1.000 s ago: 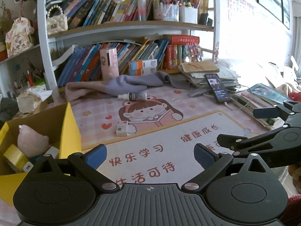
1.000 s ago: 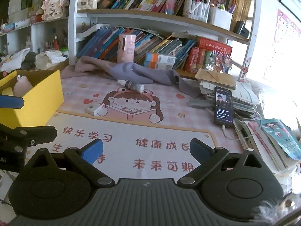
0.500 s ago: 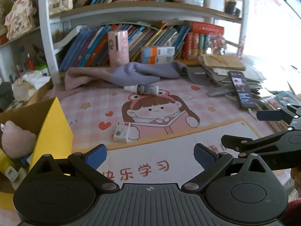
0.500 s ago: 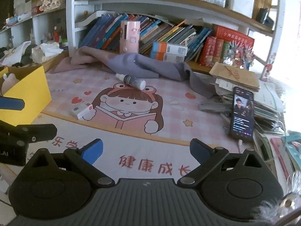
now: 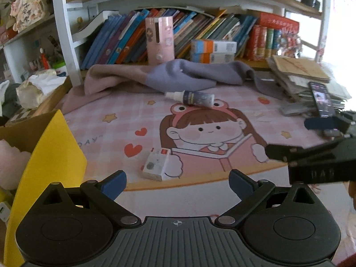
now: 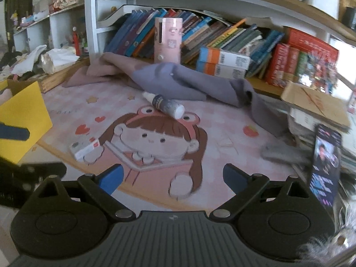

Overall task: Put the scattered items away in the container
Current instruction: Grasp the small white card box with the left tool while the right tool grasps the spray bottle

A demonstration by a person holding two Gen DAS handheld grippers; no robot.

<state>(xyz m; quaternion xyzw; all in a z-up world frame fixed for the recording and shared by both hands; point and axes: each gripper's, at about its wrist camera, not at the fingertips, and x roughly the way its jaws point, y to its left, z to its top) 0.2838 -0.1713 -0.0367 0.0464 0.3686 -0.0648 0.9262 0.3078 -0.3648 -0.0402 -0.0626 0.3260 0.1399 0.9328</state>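
Note:
A small white box [image 5: 156, 164] lies on the pink cartoon mat, just ahead of my open, empty left gripper [image 5: 177, 183]. It also shows in the right wrist view [image 6: 85, 148], far left of my open, empty right gripper [image 6: 173, 179]. A small dark bottle with a white cap [image 5: 192, 98] lies farther back near the cloth; it also shows in the right wrist view [image 6: 165, 105]. The yellow box [image 5: 52, 153] stands at the left with a pink plush toy [image 5: 10, 163] inside. The right gripper's fingers [image 5: 311, 153] show at the right of the left wrist view.
A purple-grey cloth [image 5: 178, 75] lies along the back of the mat. A bookshelf with books and a pink carton [image 5: 159, 40] stands behind. A stack of papers with a phone [image 6: 326, 155] sits at the right. Crumpled tissue [image 5: 35, 86] lies at the left.
Both grippers have moved forward over the mat toward the white box and the bottle, which look larger and nearer. Both stay open.

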